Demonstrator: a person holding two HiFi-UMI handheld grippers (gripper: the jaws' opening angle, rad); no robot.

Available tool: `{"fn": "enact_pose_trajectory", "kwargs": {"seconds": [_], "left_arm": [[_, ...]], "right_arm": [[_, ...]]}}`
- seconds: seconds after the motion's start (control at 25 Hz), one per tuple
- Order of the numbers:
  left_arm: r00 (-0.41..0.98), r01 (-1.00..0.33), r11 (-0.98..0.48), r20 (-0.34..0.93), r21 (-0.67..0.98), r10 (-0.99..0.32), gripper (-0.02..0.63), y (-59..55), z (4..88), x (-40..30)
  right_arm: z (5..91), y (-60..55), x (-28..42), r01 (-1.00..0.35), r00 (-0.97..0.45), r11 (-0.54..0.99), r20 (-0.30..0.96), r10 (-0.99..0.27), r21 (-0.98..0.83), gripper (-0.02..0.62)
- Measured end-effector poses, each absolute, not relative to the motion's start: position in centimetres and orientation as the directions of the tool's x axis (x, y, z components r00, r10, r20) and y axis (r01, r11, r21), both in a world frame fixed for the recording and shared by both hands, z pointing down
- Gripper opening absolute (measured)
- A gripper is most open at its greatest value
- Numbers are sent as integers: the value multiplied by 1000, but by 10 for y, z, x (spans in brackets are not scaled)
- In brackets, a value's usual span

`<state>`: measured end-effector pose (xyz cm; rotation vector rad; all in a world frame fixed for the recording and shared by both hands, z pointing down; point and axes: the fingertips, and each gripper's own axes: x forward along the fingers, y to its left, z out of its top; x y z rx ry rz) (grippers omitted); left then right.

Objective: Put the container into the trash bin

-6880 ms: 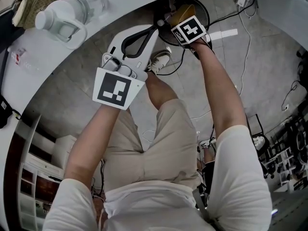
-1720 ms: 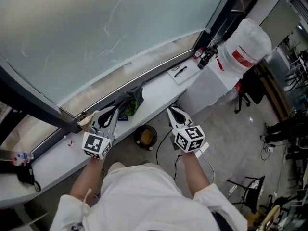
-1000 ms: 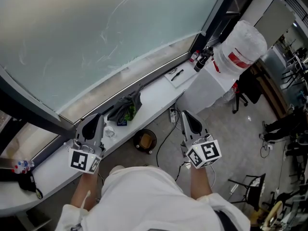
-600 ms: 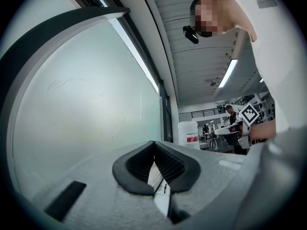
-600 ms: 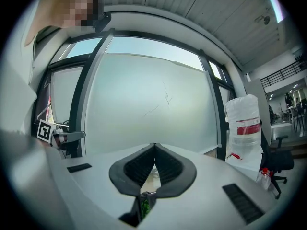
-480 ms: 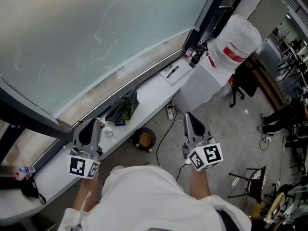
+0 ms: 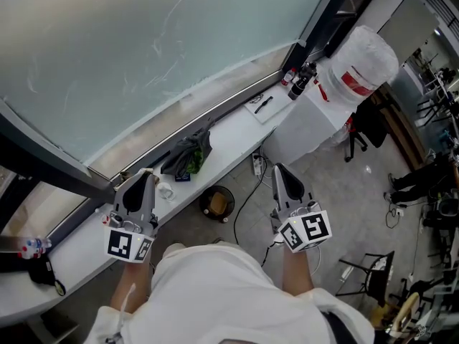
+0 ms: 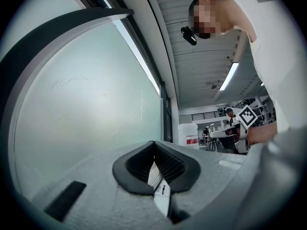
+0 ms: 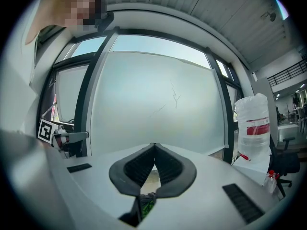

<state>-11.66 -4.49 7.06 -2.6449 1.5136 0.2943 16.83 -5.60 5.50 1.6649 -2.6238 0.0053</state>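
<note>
The round black trash bin [image 7: 216, 203] stands on the floor under the white ledge [image 7: 229, 145], with a tan container [image 7: 217, 206] lying inside it. My left gripper [image 7: 145, 175] is held at waist height to the bin's left, its tips over the ledge's edge. To the bin's right and well above the floor, my right gripper [image 7: 277, 169] is at the same height. Both are shut with nothing between the pads. In the left gripper view the left gripper [image 8: 154, 143] points at the frosted window. In the right gripper view the right gripper [image 9: 154, 146] does the same.
A dark bundle with green in it [image 7: 188, 156] and a small clear cup [image 7: 165, 190] lie on the ledge. A power strip [image 7: 256, 168] and cables lie on the floor by the bin. A big white wrapped drum [image 7: 361, 63] and a spray bottle [image 7: 301, 81] stand at the right.
Seconds ago my right gripper was down at the bin with the container; now the person stands upright and both grippers are raised. Over the last second they have hardly moved.
</note>
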Motion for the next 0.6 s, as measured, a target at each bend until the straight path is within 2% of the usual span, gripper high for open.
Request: {"fn": "enact_pose_trajectory", "kwargs": {"seconds": [0.6], "left_arm": [[527,-841,-541,-204,17,-825,15,-38,68,-113]], "right_arm": [[49,-45,160,-909,-413,413,7,-911,53,2]]}}
